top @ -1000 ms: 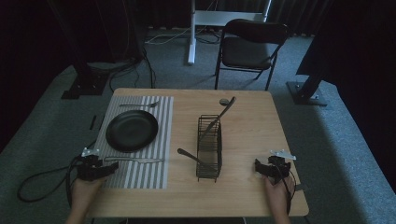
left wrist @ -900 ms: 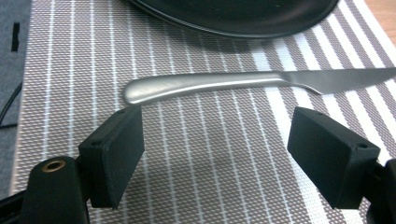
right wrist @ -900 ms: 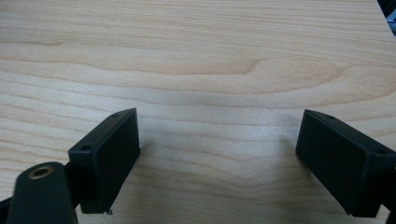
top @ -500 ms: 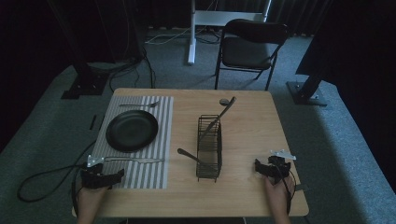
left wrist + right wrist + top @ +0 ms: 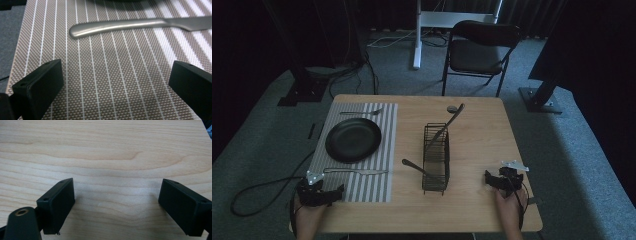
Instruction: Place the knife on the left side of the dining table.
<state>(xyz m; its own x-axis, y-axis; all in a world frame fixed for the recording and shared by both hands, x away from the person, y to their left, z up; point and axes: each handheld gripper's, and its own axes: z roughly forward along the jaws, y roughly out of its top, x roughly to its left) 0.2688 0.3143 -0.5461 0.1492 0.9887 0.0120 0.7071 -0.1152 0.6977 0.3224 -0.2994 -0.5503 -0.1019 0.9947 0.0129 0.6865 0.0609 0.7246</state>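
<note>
A: At the counter's [image 5: 472, 125] near left corner, what does the left gripper [image 5: 115, 82] do?
B: Jaws wide apart over the striped placemat [image 5: 120, 75], a knife [image 5: 140, 25] just ahead.
A: Right gripper [image 5: 117, 202]?
B: Jaws apart, empty, over bare wood beside a wire rack [image 5: 435, 159].

The wire rack [image 5: 436, 159] stands mid-table [image 5: 492, 125], running from near the front edge toward the back, with a utensil [image 5: 451, 121] leaning out its far end and a spoon handle [image 5: 413, 166] poking out its left side. Right of the rack the wood is bare to the right edge. On the striped mat [image 5: 384, 145] at the left, the black plate [image 5: 353, 139] and knife [image 5: 356, 171] block the middle; only the mat's front strip lies free.
</note>
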